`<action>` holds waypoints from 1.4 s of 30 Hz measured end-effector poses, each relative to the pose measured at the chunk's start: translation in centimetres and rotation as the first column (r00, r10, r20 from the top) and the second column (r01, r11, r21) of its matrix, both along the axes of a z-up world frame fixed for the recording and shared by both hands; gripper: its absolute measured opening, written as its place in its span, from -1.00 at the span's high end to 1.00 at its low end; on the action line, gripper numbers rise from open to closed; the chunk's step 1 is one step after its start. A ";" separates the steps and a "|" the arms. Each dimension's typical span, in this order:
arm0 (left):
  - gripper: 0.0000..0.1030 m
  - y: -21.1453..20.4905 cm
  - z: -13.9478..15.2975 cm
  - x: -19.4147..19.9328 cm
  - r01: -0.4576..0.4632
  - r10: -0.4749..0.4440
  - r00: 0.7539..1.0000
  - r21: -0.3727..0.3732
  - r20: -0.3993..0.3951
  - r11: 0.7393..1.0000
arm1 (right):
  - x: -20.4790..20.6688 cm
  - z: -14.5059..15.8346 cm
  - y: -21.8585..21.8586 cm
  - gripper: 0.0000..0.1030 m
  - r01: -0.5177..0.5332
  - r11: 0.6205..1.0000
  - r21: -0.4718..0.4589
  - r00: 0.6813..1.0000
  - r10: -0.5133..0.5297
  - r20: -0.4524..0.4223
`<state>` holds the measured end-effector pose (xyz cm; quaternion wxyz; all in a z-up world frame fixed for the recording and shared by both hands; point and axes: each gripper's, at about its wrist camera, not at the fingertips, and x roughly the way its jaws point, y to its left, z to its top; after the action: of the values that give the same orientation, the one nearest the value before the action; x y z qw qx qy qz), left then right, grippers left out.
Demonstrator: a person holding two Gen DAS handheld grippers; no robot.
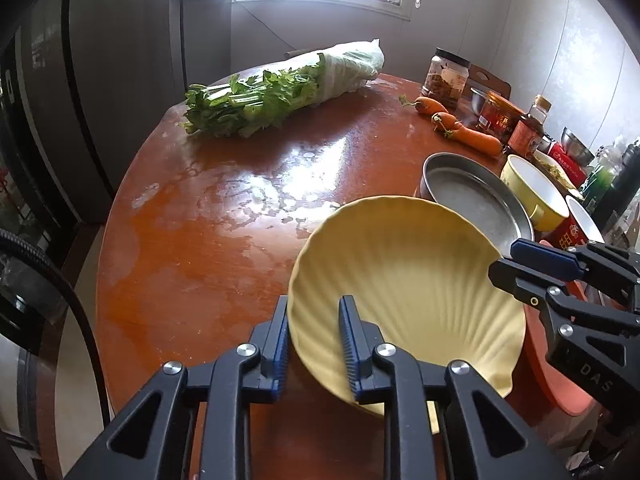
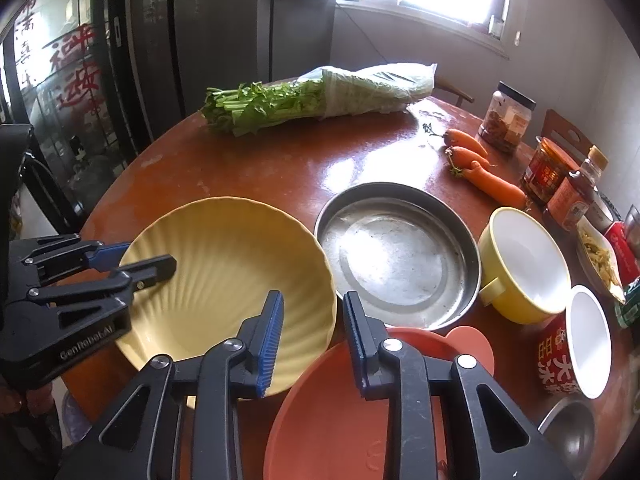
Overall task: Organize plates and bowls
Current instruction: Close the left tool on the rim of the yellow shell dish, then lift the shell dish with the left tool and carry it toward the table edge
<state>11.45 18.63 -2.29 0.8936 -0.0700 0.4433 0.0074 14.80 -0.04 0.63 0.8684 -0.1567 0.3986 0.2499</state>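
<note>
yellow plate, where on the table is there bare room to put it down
The bare stretch of table lies between the celery bundle, the yellow plate and the steel pan. The right side is crowded: the carrots, jars, yellow bowl and orange plate sit close together.

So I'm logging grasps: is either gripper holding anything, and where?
Left gripper pinches the yellow scalloped plate by its near rim, lifting it tilted. Right gripper holds nothing.
</note>
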 end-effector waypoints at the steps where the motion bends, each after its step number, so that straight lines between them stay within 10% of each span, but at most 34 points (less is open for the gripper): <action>1: 0.55 0.0 0.0 -0.1 0.002 -0.002 1.000 0.000 0.001 1.000 | 0.1 0.0 0.0 0.43 0.002 1.000 -0.004 1.000 -0.002 -0.001; 34: 0.57 4.4 0.8 -2.8 -0.057 0.058 0.998 -0.005 0.020 0.998 | -1.8 -0.9 3.5 0.64 -0.060 0.997 0.042 0.995 0.063 -0.071; 42: 0.55 3.3 4.2 -1.1 -0.025 0.016 0.996 0.095 0.090 0.995 | -3.7 1.2 2.3 0.64 -0.011 0.995 0.094 0.999 0.014 -0.039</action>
<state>10.32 21.97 1.88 0.9147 -0.0318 0.4014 0.0347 11.08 2.25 1.86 0.8651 -0.1130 0.4027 0.2769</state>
